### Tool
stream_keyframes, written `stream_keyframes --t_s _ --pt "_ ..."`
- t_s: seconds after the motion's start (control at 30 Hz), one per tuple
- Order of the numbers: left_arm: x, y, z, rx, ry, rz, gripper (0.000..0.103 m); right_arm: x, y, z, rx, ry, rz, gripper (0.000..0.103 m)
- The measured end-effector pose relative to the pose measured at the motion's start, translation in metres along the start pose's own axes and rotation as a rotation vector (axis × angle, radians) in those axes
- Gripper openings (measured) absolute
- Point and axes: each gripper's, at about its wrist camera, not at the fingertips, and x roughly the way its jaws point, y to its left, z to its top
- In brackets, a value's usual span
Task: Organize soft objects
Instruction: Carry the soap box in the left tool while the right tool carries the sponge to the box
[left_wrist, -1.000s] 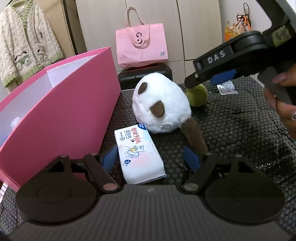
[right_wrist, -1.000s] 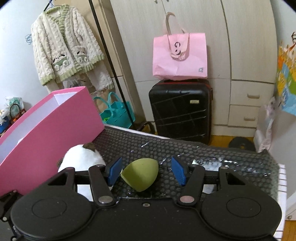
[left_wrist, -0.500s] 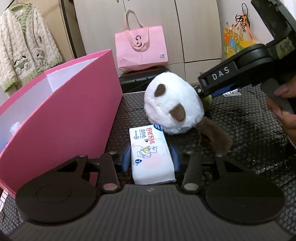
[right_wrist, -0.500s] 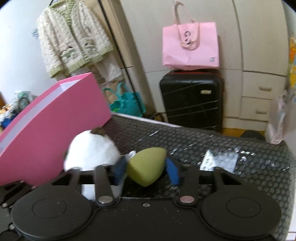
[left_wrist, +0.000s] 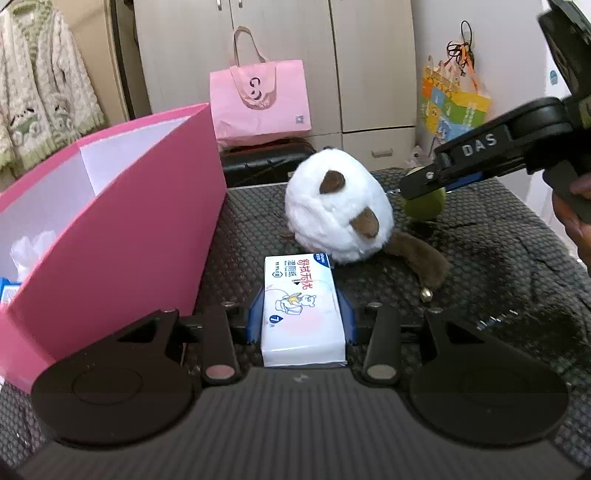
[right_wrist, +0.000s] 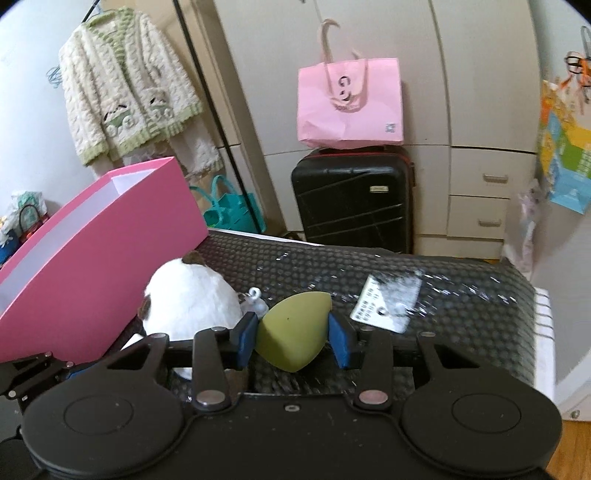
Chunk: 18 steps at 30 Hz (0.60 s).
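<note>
My left gripper (left_wrist: 300, 321) is shut on a white tissue pack (left_wrist: 301, 310) printed with a cartoon bear, its blue pads pressing both long sides. Beyond it a white plush toy (left_wrist: 338, 212) with brown ears and a brown tail lies on the black mat. My right gripper (right_wrist: 293, 338) is shut on a green teardrop sponge (right_wrist: 293, 330), held just above the mat; in the left wrist view that right gripper (left_wrist: 424, 188) comes in from the right with the sponge (left_wrist: 424, 203). An open pink box (left_wrist: 110, 229) stands at the left.
A white label card (right_wrist: 386, 302) lies on the black honeycomb mat (right_wrist: 461, 295) to the right of the sponge. Behind the mat stand a black suitcase (right_wrist: 354, 197) with a pink bag (right_wrist: 349, 101) on top. The pink box (right_wrist: 92, 258) walls off the left.
Both grippers closed: the left on the tissue pack, the right on the green sponge. The right gripper then drew the sponge slightly back and up from the mat.
</note>
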Motion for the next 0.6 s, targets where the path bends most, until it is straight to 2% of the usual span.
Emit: stream_keyframes --t_s 0.23,0.4,0.6 --pt "-0.017 0.002 -0.003 -0.014 -0.014 -0.058 0.04 -0.026 -0.009 -0.019 0.066 -0.019 -0.041 0.047" --pt "-0.027 0.007 -0.005 -0.059 0.014 -0.141 0.04 -0.049 0.002 -0.034 0.046 -0.022 -0.053 0.047" --pt "-0.044 0.018 -0.007 -0.069 0.015 -0.193 0.04 -0.072 0.018 -0.049 0.026 -0.009 -0.065 0.047"
